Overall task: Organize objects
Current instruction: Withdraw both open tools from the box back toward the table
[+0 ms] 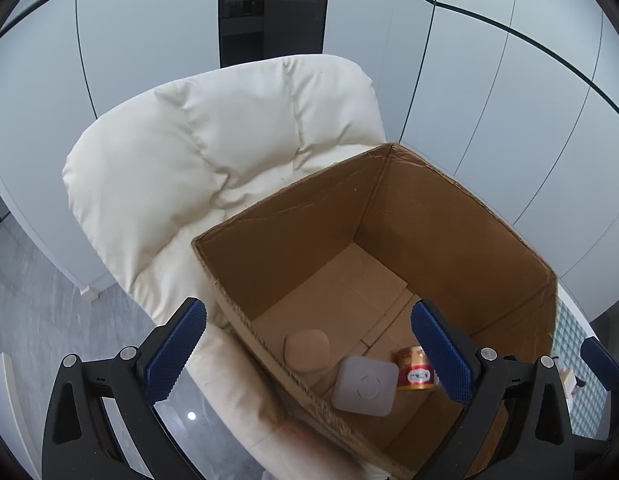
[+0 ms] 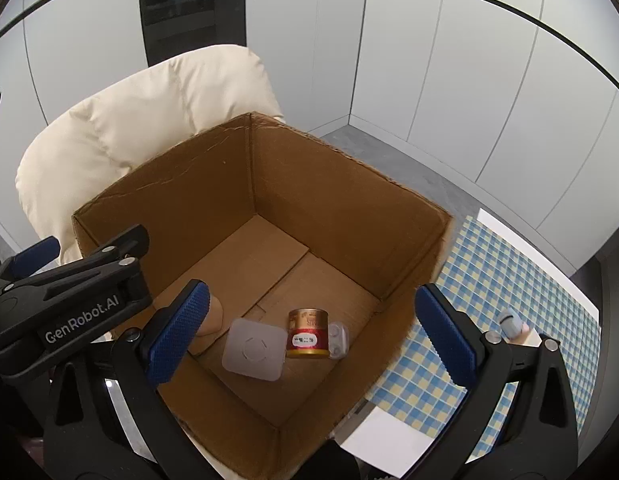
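An open cardboard box [image 1: 449, 216] [image 2: 349, 208] stands on a cream padded chair. On its floor lie a white square lidded container [image 1: 364, 385] [image 2: 254, 349], a red and gold can [image 1: 414, 368] [image 2: 308, 333] on its side, a beige rounded pad [image 1: 306, 350] [image 2: 210, 318] and a small clear case [image 2: 338, 340]. My left gripper [image 1: 309, 354] hovers open above the box's near left wall, holding nothing. Over the box's near side my right gripper [image 2: 315, 334] is also open and holds nothing. The left gripper's body [image 2: 69, 300] shows at the left of the right wrist view.
The cream chair [image 1: 213, 168] [image 2: 121, 120] backs onto grey wall panels. A table with a blue checked cloth [image 2: 509, 288] [image 1: 577, 344] lies to the right of the box, with a small pale blue object [image 2: 511, 322] and a white sheet [image 2: 385, 436] on it. Grey floor is at left.
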Tool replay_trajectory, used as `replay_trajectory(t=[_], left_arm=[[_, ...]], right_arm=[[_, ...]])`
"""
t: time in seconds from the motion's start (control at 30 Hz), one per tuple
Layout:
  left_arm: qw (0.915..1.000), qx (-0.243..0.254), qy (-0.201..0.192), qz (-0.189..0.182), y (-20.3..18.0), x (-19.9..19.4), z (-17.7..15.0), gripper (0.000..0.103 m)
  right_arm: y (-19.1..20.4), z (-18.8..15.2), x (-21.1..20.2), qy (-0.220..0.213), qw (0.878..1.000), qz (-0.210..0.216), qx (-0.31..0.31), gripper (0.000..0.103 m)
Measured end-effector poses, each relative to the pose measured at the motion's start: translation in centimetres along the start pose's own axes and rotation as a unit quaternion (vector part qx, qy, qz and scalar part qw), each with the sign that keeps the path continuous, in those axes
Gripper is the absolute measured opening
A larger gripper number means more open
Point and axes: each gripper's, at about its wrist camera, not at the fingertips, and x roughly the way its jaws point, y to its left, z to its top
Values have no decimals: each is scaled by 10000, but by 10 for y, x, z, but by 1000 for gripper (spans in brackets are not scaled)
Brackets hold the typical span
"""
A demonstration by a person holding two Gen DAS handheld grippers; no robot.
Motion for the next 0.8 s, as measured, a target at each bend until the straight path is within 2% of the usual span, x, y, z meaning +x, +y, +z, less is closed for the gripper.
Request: replay_trajectory(t=[0.43,0.8], left_arm=[[9998,95,-101,-145,0,-51,-25,102],[9996,122,-239,-76,14,-94,-41,102]], right_arm=[[-12,-19,-49,-39,9998,-133,159,103],[-24,-46,-96,-61,9995,-59,314,103]])
